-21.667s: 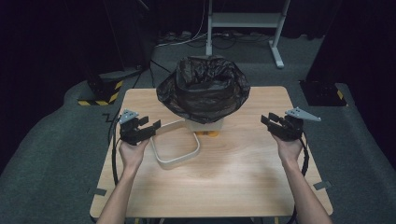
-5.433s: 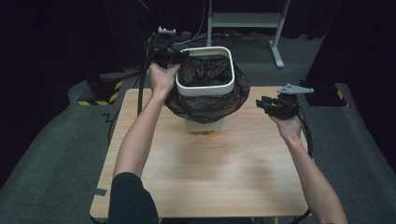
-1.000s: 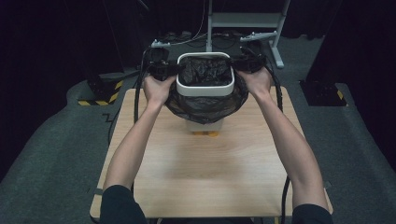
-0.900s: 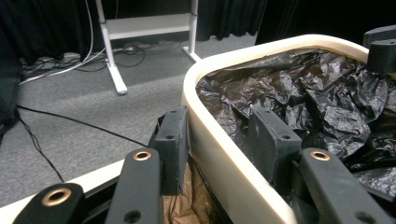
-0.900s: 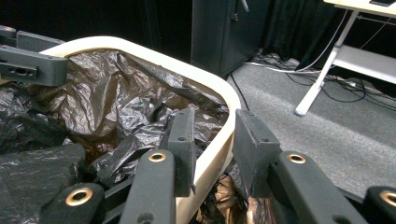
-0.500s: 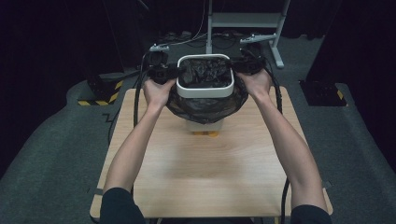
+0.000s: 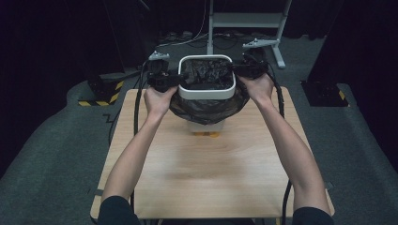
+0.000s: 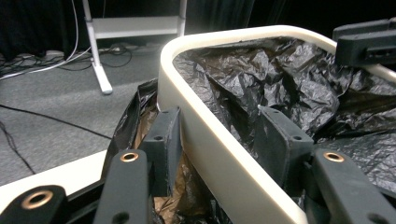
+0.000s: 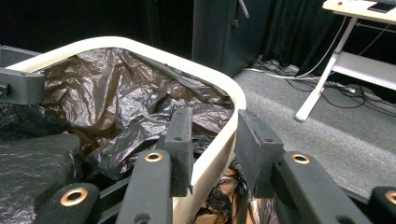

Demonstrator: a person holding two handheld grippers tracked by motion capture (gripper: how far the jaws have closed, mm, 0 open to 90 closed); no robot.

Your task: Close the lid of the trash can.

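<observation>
I am working at the light wooden square table (image 7: 213, 178), which is standing on grey carpet with my forearms reaching across it from the near edge. Toward the far edge of the table, a crinkled black plastic bin bag (image 7: 206, 105) is billowing out over a pale container (image 7: 206, 127) that is sitting on the wood. A white rounded-rectangle plastic rim ring (image 7: 206, 93) is sitting on top of the bag, with the bag's crumpled plastic lining its inside and spilling outside below it.

I am holding my left gripper (image 7: 174, 80) at the left side of the ring. In the left gripper view, its jaws are straddling the ring's wall (image 8: 219, 154), one pad inside against the black plastic (image 8: 299, 88), one outside; its jaws have just been opening, a gap is showing at the outer pad, and they are standing released around the wall rather than clenched on it.

I am holding my right gripper (image 7: 240, 71) at the ring's right side. In the right gripper view, its jaws are straddling the wall (image 9: 212, 154) too, with slim gaps either side, so it is loose and gripping nothing.
</observation>
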